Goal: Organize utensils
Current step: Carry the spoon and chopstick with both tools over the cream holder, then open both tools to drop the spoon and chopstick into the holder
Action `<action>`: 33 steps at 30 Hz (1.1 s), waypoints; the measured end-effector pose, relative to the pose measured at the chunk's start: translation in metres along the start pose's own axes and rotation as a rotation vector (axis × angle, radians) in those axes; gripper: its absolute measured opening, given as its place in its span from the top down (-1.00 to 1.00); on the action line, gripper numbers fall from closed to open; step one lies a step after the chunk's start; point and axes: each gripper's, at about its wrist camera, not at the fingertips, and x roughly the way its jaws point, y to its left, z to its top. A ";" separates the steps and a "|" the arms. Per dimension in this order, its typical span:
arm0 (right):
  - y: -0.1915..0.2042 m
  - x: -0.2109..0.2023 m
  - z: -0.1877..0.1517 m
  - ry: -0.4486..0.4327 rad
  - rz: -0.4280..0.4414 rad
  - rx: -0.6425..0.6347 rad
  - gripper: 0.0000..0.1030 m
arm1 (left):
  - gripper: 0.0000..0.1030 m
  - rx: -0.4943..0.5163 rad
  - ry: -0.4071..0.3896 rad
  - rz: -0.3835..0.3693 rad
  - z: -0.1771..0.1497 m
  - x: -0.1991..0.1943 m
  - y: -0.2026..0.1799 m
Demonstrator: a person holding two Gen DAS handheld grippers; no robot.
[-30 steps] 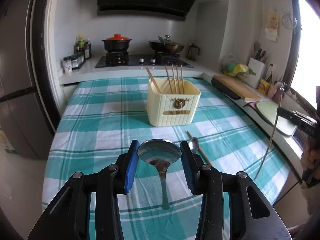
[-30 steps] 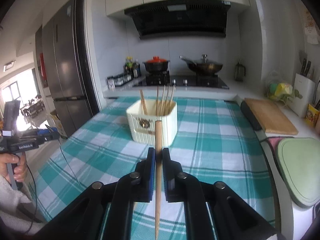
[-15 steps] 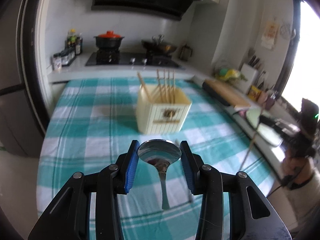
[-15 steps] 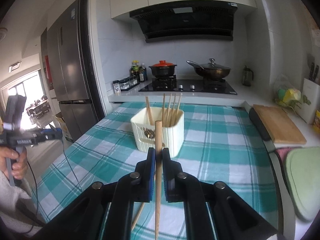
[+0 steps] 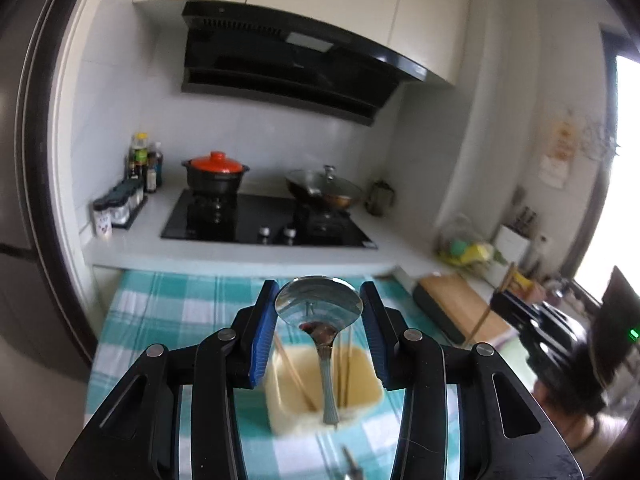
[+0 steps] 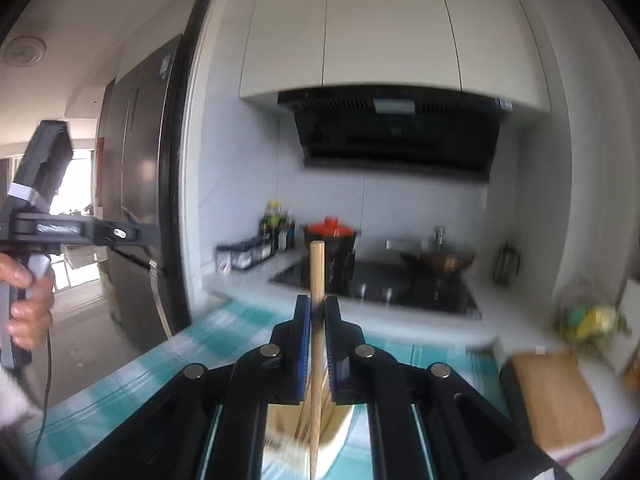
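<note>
My left gripper (image 5: 319,312) is shut on a steel spoon (image 5: 320,308), bowl up between the blue pads, handle hanging down over the cream utensil holder (image 5: 360,392). Several chopsticks (image 5: 292,372) stand in that holder. My right gripper (image 6: 316,320) is shut on a wooden chopstick (image 6: 316,272), held upright, its lower end over the holder (image 6: 338,428), which shows blurred between the fingers. The right gripper also shows at the right of the left wrist view (image 5: 520,316), and the left gripper at the left of the right wrist view (image 6: 132,234).
The holder stands on a teal checked tablecloth (image 5: 160,312). Another utensil (image 5: 352,466) lies on the cloth in front of it. Behind are the stove (image 5: 264,224) with a red-lidded pot (image 5: 216,172) and a wok (image 5: 324,192). A cutting board (image 6: 556,396) lies to the right.
Both grippers have moved forward and risen until they are over the holder, each still holding its utensil. The views now tilt up toward the stove and hood.
</note>
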 end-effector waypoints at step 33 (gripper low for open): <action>-0.079 -0.017 -0.123 0.521 0.004 0.235 0.29 | -0.61 0.120 0.458 0.027 -0.133 0.048 0.024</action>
